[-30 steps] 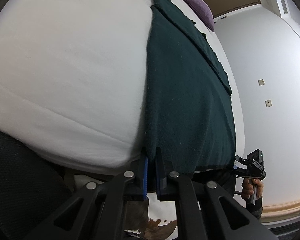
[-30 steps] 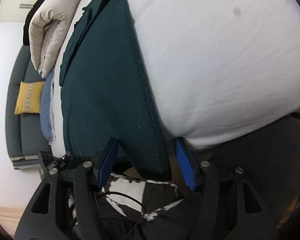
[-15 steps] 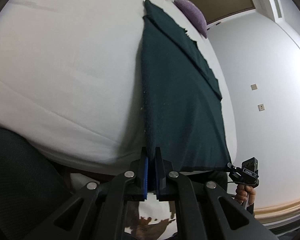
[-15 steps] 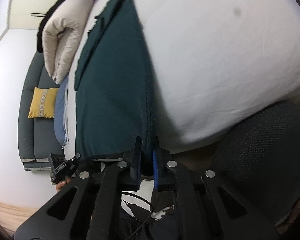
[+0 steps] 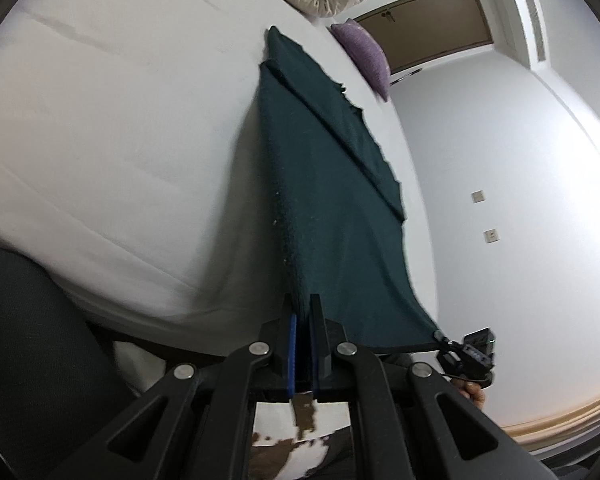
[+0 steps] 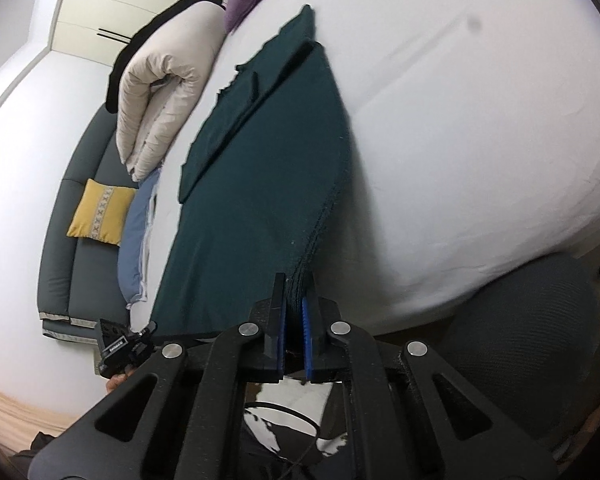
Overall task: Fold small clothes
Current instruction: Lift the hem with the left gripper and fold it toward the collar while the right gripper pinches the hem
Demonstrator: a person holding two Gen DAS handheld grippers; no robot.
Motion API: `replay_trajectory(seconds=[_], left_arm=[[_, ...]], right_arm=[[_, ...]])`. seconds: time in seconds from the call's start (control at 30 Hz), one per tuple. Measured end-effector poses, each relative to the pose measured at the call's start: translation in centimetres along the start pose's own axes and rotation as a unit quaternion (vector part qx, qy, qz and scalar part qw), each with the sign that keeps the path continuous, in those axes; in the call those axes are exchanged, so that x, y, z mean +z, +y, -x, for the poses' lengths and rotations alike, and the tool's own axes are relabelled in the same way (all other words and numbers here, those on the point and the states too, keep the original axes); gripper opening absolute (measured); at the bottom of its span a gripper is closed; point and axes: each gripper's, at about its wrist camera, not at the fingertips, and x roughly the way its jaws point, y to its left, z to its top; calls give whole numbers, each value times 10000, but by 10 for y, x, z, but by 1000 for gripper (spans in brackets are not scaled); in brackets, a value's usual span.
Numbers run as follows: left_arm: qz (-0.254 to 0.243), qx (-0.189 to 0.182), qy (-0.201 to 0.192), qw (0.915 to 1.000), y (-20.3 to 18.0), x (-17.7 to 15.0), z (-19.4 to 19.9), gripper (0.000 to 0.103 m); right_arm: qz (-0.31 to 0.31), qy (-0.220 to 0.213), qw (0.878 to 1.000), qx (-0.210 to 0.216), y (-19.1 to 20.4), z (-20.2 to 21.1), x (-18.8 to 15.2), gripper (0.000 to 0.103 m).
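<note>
- White bed point(image 5: 99, 128) fills most of both views, and on it lies a dark green cloth point(image 5: 332, 208), its far end folded over, its near edge lifted off the mattress.
- Left gripper point(image 5: 303, 320) is clamped on 1 near corner of the cloth.
- Right gripper point(image 6: 295, 300) is clamped on the other near corner; the hem runs taut between the 2.
- Beige duvet point(image 6: 159, 100) and purple pillow point(image 5: 364, 54) sit at the far end.
- Grey sofa point(image 6: 59, 240) with a yellow cushion point(image 6: 99, 212) stands beside the bed.
</note>
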Motion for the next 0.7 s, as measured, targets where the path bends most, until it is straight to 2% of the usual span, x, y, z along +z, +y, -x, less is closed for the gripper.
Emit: replay_trajectory(seconds=[0.2,0.33,0.47,0.57,0.7], left_arm=[[69,-530,-186,9984,-17,14,11,5],[130,-996,-409,9941,-34,40,18,5],[205,-1321,-664,9888,-48,73,19,5],[249,-1434,-793,9862,-55,100,14,5],[578,-1625,-965,9803,-52,140,-1,5]], right_arm=[[2,-189,9991,384,24,11,12,5],[-57,-388,9970,670,40,16,35,5],[-117,-640,9937,913,59,16,73,5],[-144,-850,9914,982,71,13,105,5],[-362,-1147,9873,1040,73,6,152,5]])
